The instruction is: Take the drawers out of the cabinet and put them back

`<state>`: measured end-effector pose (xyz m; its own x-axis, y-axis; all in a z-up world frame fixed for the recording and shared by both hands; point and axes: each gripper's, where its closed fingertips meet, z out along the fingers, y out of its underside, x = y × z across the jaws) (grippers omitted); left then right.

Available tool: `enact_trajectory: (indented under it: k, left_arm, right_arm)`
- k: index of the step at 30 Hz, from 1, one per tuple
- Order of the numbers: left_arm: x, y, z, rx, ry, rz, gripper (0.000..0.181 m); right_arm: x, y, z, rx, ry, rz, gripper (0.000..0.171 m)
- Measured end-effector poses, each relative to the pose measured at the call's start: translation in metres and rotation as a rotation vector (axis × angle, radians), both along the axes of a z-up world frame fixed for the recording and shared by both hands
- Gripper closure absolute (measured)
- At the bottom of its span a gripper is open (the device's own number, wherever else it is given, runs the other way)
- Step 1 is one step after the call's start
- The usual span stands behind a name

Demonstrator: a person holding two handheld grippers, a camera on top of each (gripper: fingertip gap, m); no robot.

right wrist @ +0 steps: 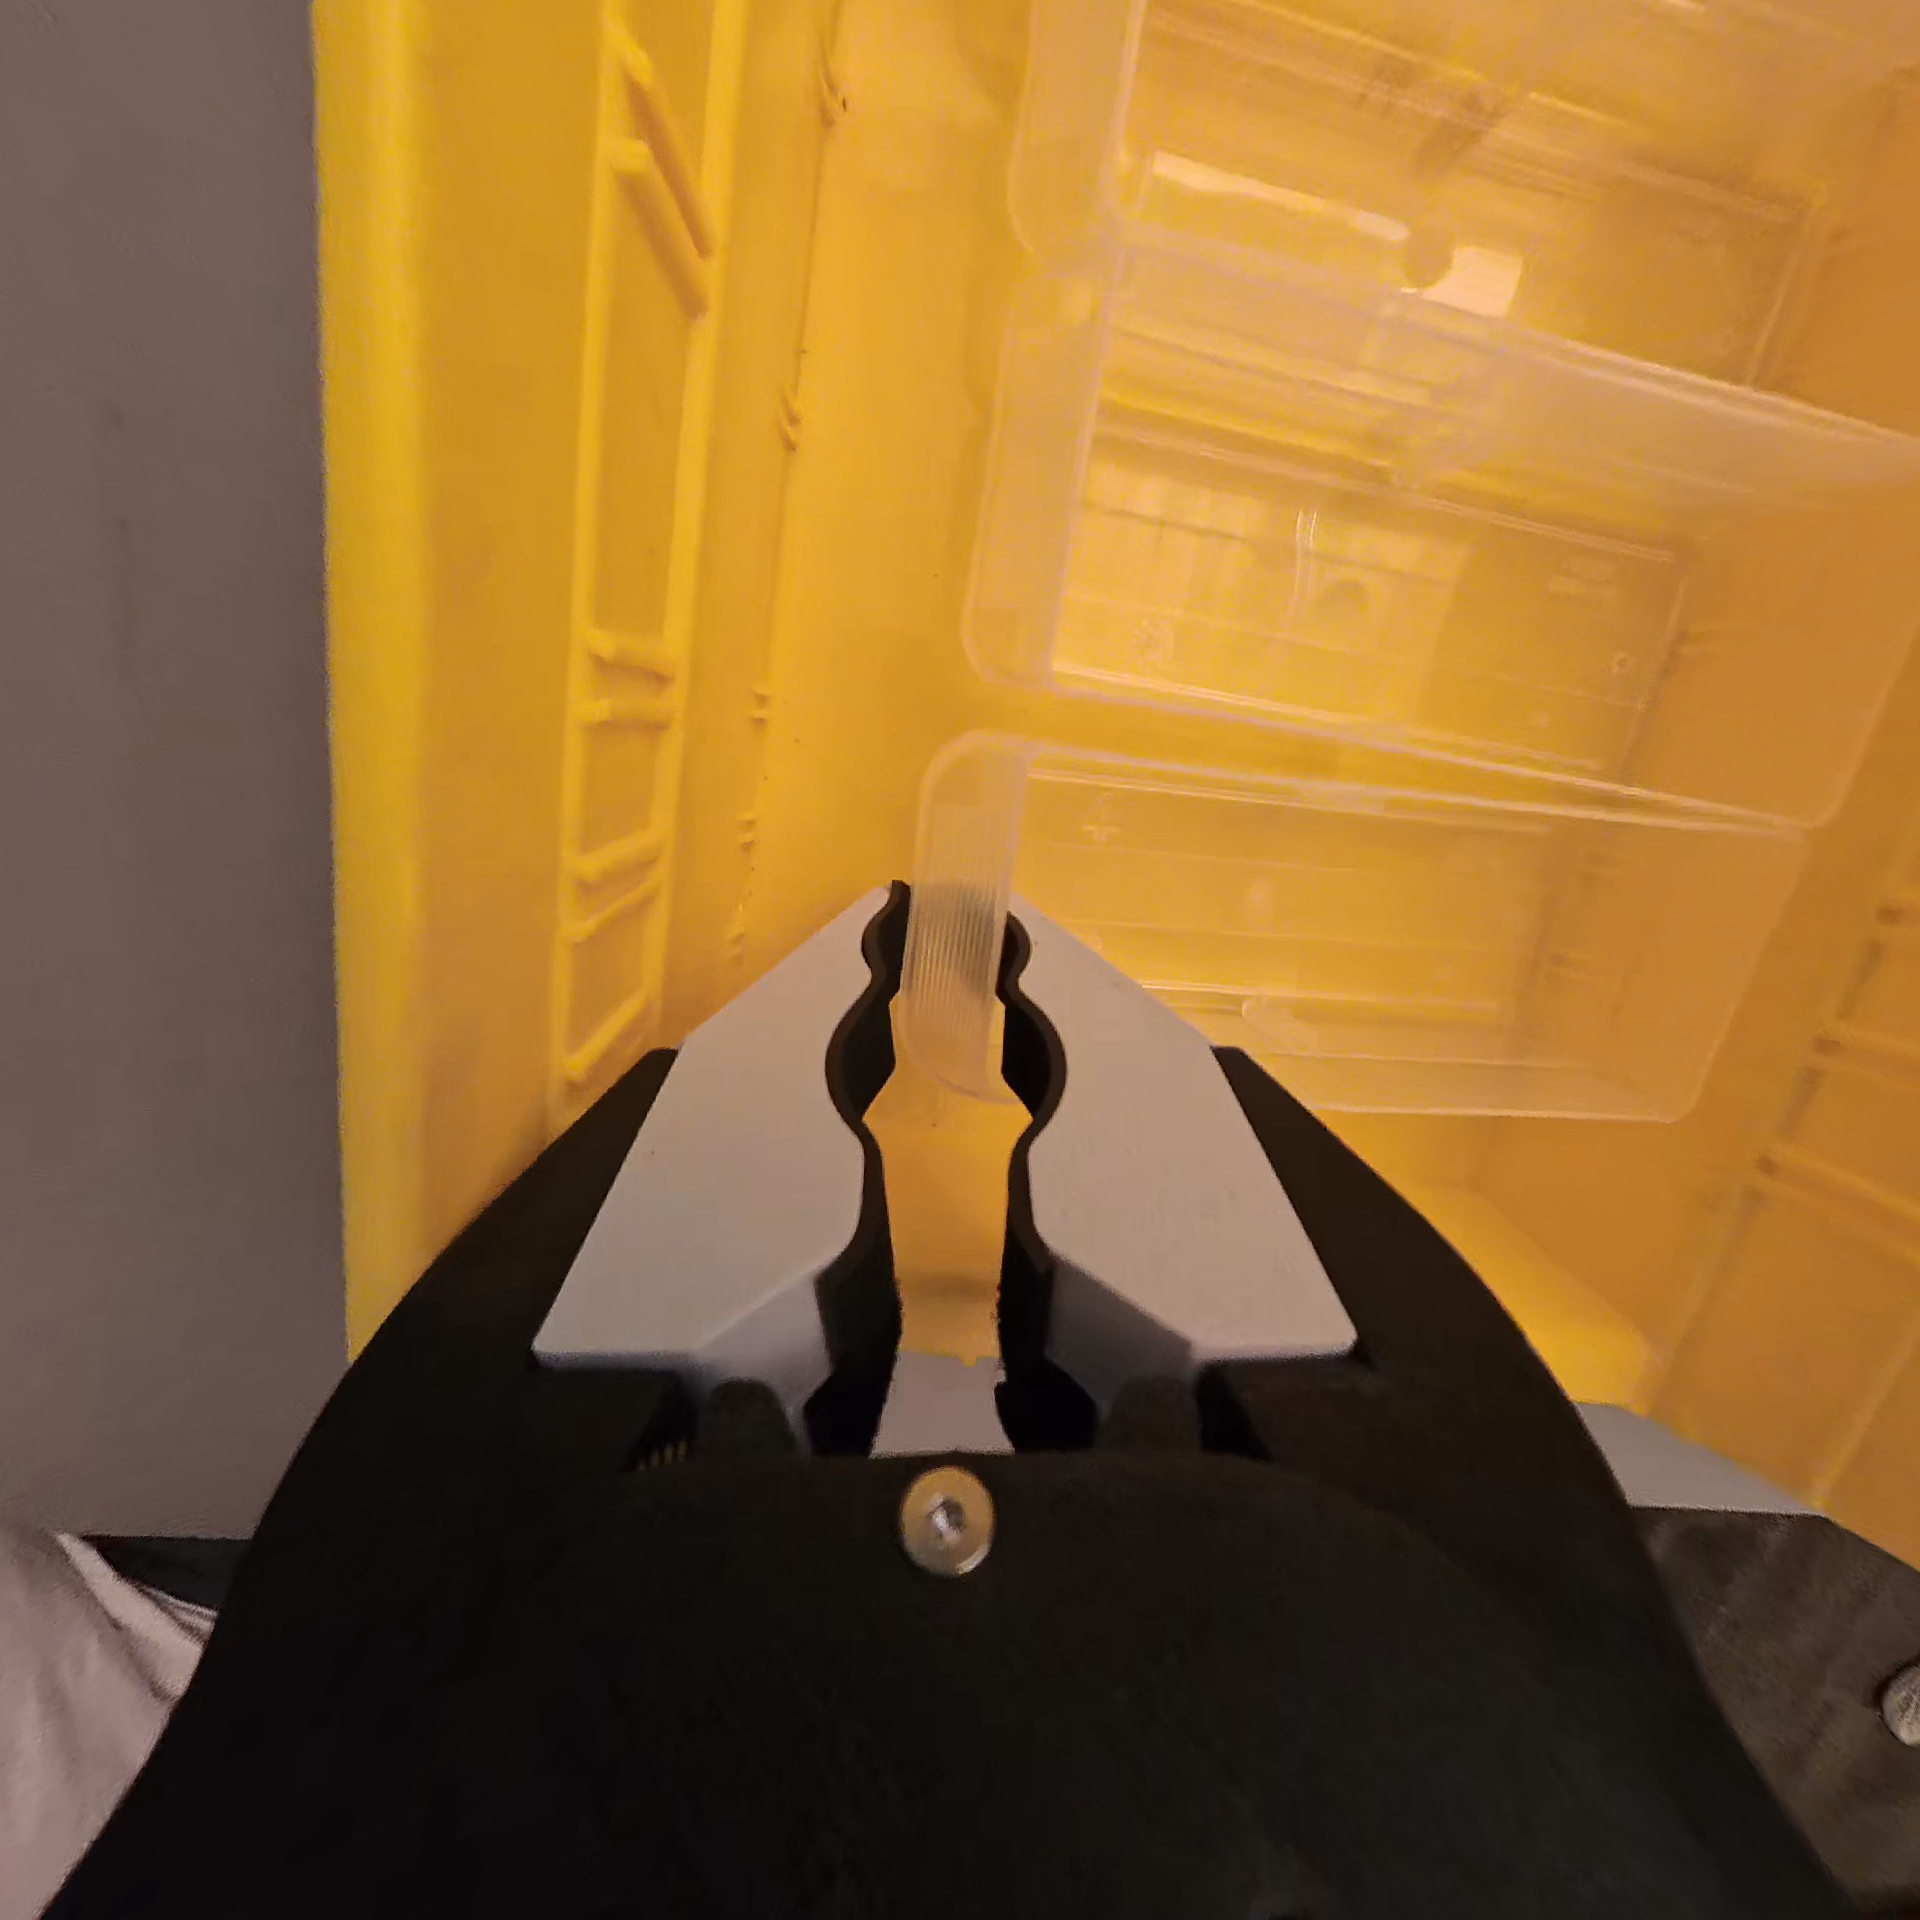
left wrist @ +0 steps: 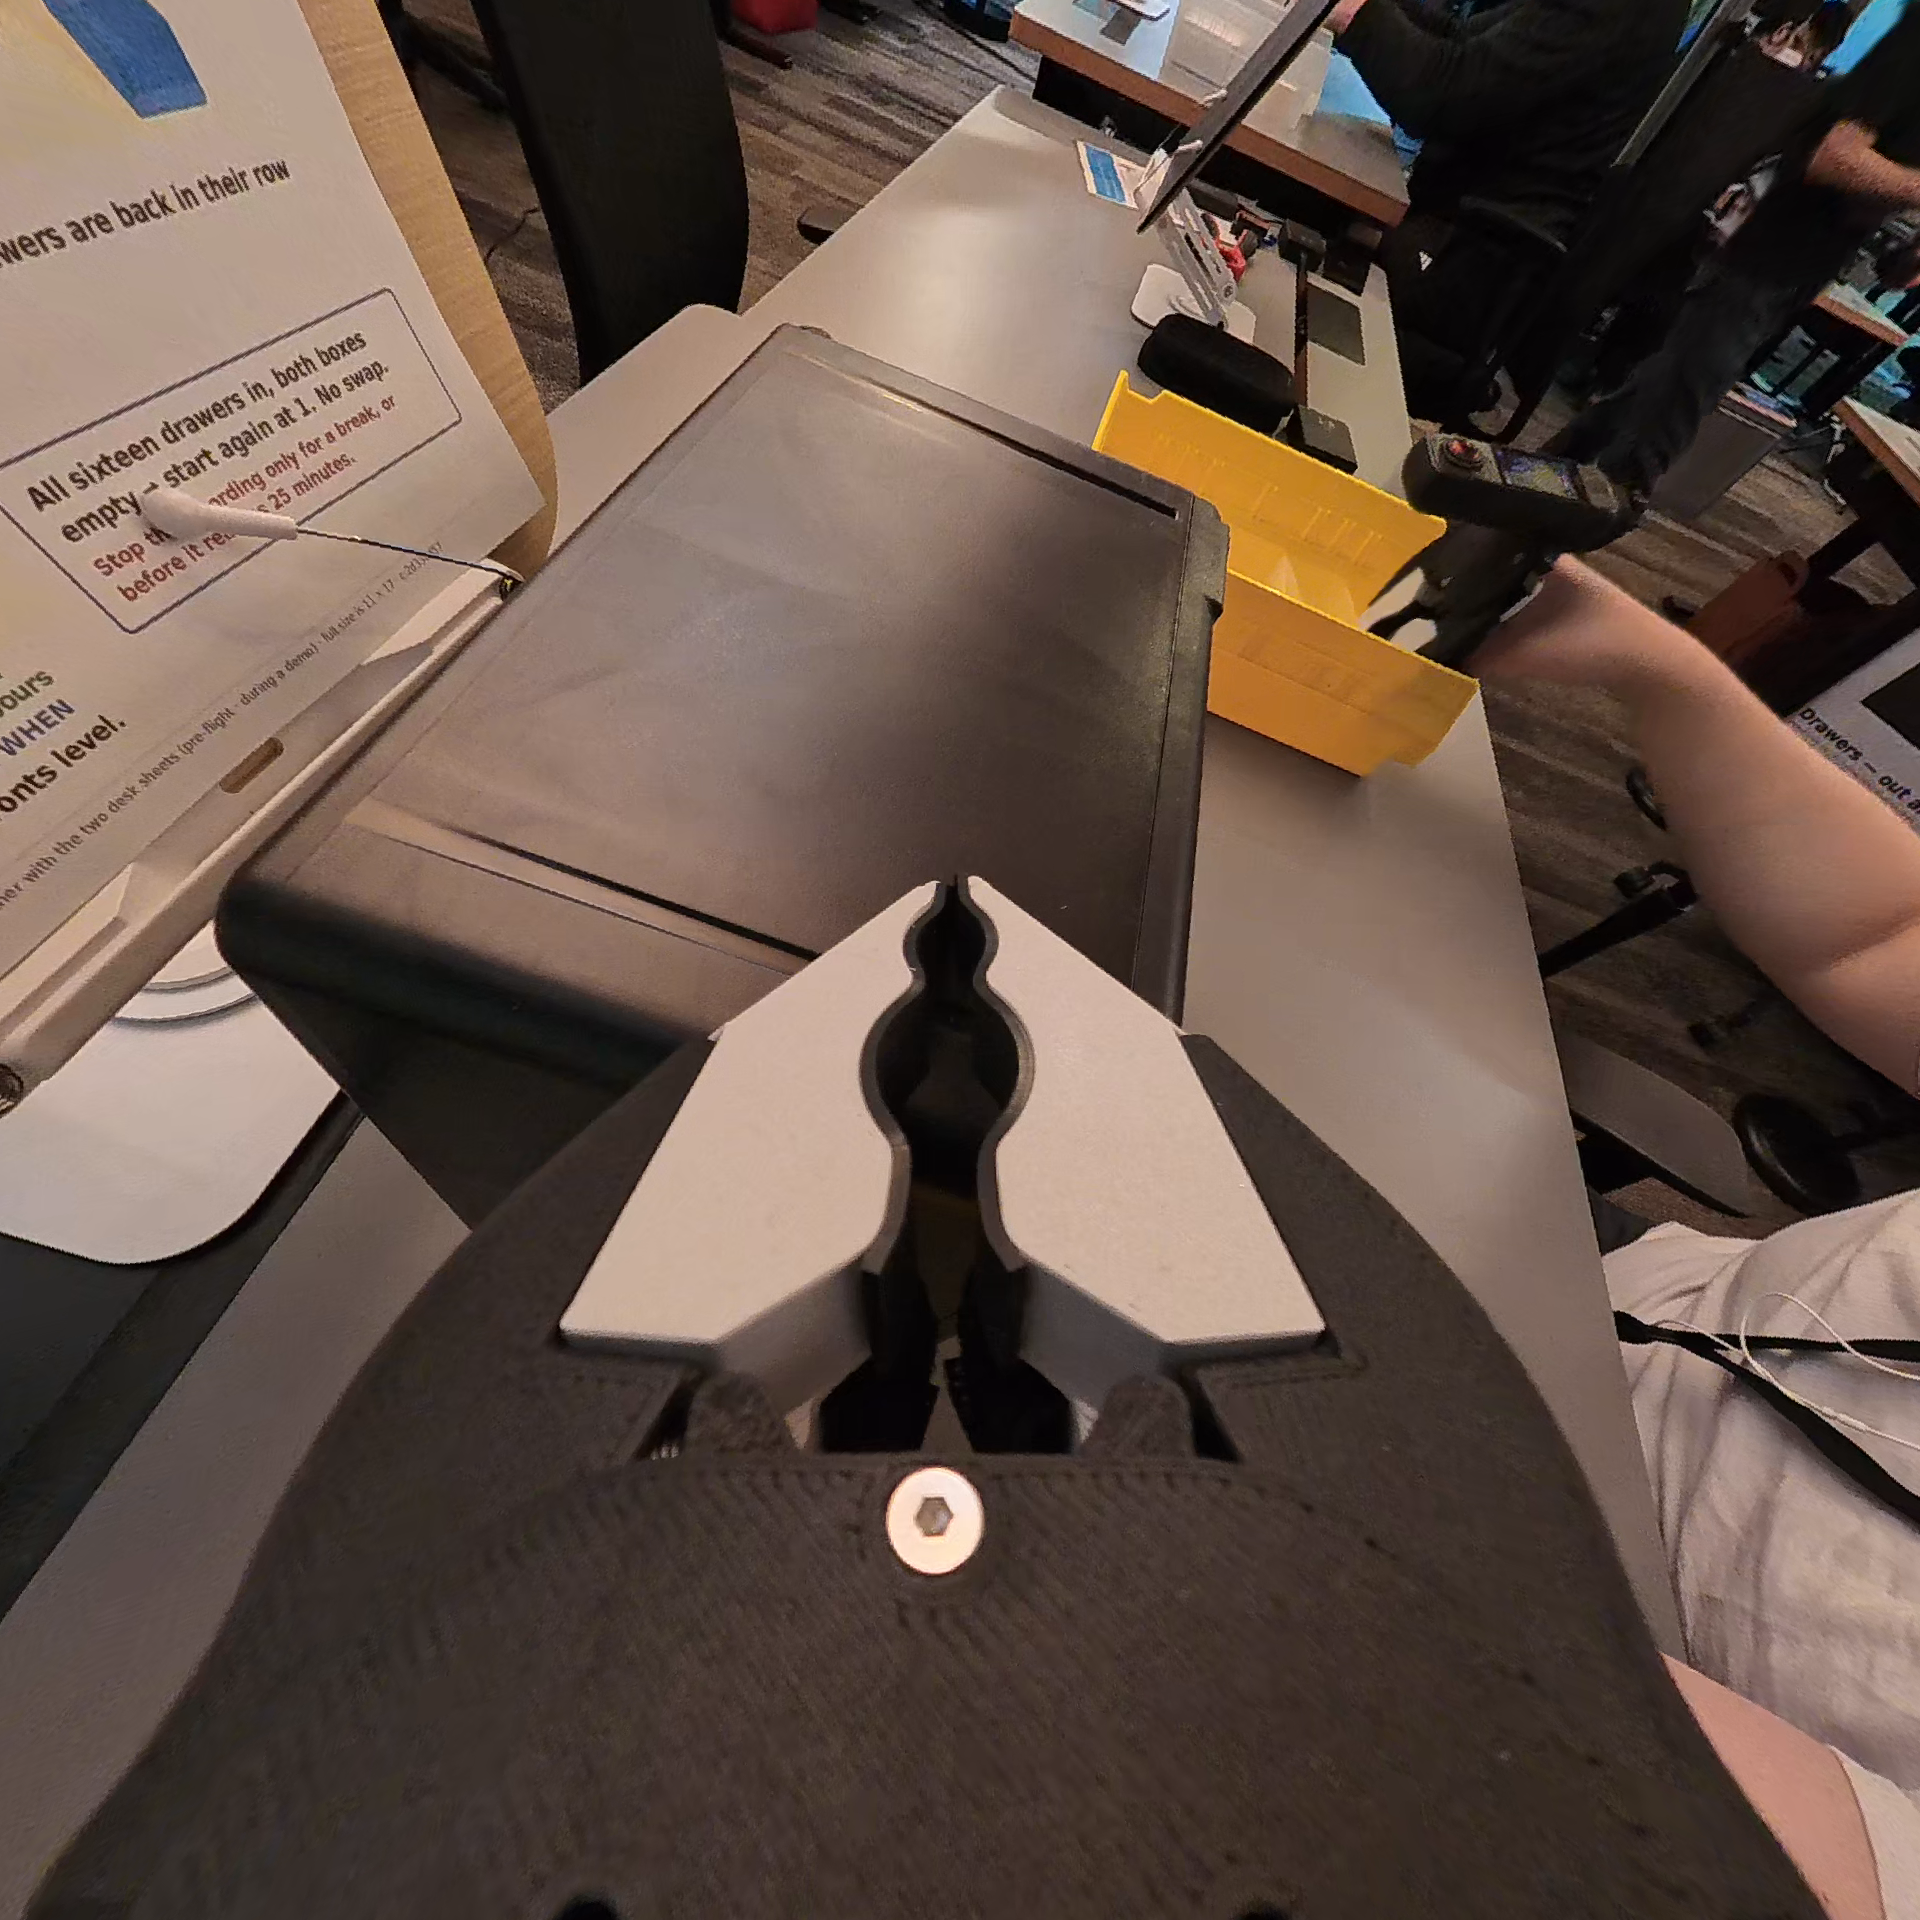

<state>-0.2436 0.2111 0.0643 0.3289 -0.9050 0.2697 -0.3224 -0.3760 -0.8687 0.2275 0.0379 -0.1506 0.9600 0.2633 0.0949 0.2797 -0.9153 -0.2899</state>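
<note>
The black cabinet is seen from above in the left wrist view, with only its flat top showing. My left gripper is shut and empty, just above the cabinet's near edge. A yellow bin stands to the cabinet's right. In the right wrist view the bin holds several clear plastic drawers. My right gripper is inside the bin, shut on the ribbed handle tab of the nearest clear drawer. The right gripper also shows over the bin in the left wrist view.
A printed instruction sheet on a wooden stand rises left of the cabinet. The person's forearm crosses the right side of the grey table. A black case and small tools lie behind the bin. People stand at the back right. The grippers' ends are close to 55 cm from one another. My right tips are about 50 cm from the black cabinet, my left tips only 8 cm.
</note>
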Motion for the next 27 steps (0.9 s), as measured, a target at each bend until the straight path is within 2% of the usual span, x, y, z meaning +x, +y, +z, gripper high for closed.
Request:
enact_trajectory:
  k: [1,5,8,10,13,16,19,21,25,27]
  left_arm:
    - [0.0,0.0,0.0,0.0,0.0,0.0,0.181]
    - [0.0,0.0,0.0,0.0,0.0,0.0,0.181]
    - [0.0,0.0,0.0,0.003,0.004,0.002,0.181]
    - [0.0,0.0,0.0,0.008,0.011,0.007,0.181]
    - [0.0,0.0,0.0,0.017,0.028,0.022,0.181]
    - [0.0,0.0,0.0,0.023,0.045,0.043,0.181]
    - [-0.001,0.0,0.0,0.034,0.06,0.066,0.181]
    - [-0.001,0.0,0.0,0.043,0.071,0.077,0.181]
    - [-0.001,0.0,-0.001,0.056,0.086,0.097,0.181]
    - [-0.001,0.0,-0.001,0.061,0.095,0.108,0.181]
  right_arm:
    - [-0.001,0.0,-0.001,-0.007,0.014,-0.002,0.157]
    - [-0.013,0.004,0.007,0.027,0.149,0.015,0.146]
    - [-0.008,0.003,0.047,0.158,0.21,-0.002,0.146]
    - [0.005,0.006,0.094,0.39,0.167,-0.021,0.146]
    - [0.024,0.004,0.174,0.829,-0.017,-0.039,0.139]
    - [0.009,-0.01,0.224,1.12,-0.165,0.019,0.13]
    - [-0.033,-0.014,0.238,1.264,-0.214,0.136,0.132]
    - [-0.069,-0.008,0.235,1.305,-0.145,0.22,0.143]
    - [-0.146,0.028,0.215,1.254,0.068,0.388,0.154]
    - [-0.184,0.053,0.211,1.209,0.109,0.479,0.169]
